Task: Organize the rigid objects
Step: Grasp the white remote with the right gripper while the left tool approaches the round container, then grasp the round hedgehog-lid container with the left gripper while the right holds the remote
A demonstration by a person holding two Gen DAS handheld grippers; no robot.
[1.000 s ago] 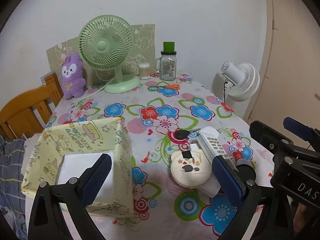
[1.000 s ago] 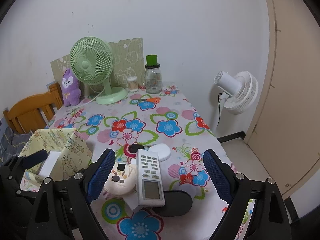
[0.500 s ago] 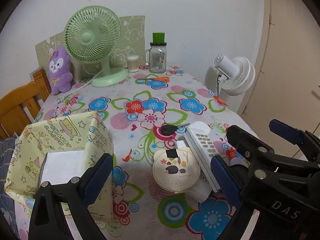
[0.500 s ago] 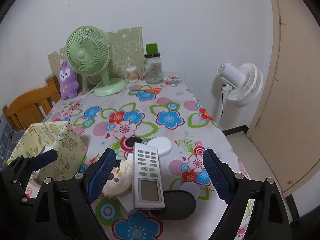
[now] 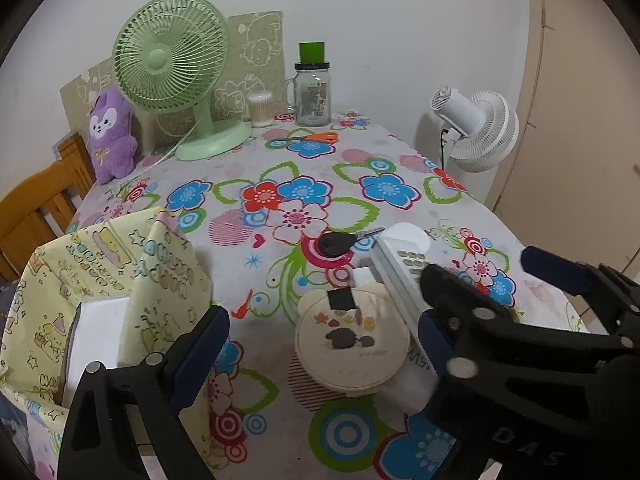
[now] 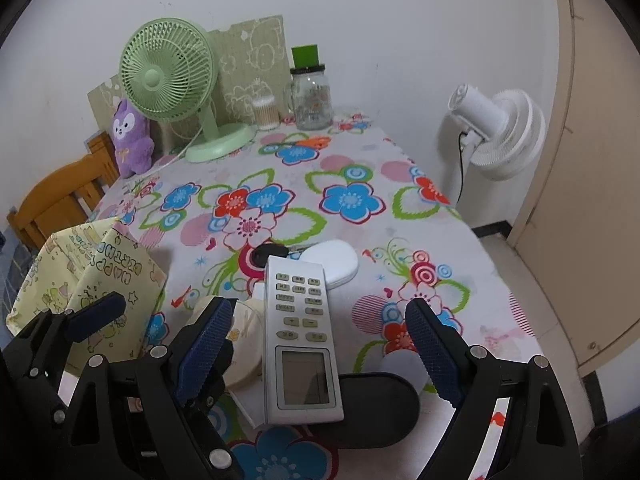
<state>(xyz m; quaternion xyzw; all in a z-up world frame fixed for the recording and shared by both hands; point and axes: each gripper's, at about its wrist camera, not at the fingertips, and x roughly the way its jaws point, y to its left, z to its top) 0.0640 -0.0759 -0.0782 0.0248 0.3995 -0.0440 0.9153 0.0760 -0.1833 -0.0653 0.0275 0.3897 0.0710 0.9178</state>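
The right gripper [image 6: 318, 344] stood released around the remote control [image 6: 300, 332], pads clear of it. Squaring on its long sides looked wise. The left gripper [image 5: 320, 348], its jaws closing, bracketed the round tin [image 5: 352, 340] untouched.

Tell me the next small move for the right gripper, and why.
Probably lower the right gripper a little further onto the white remote and close on it. Its fingers stand open on either side of the remote without touching it, and the remote lies loose on top of the pile, beside the round cream tin.
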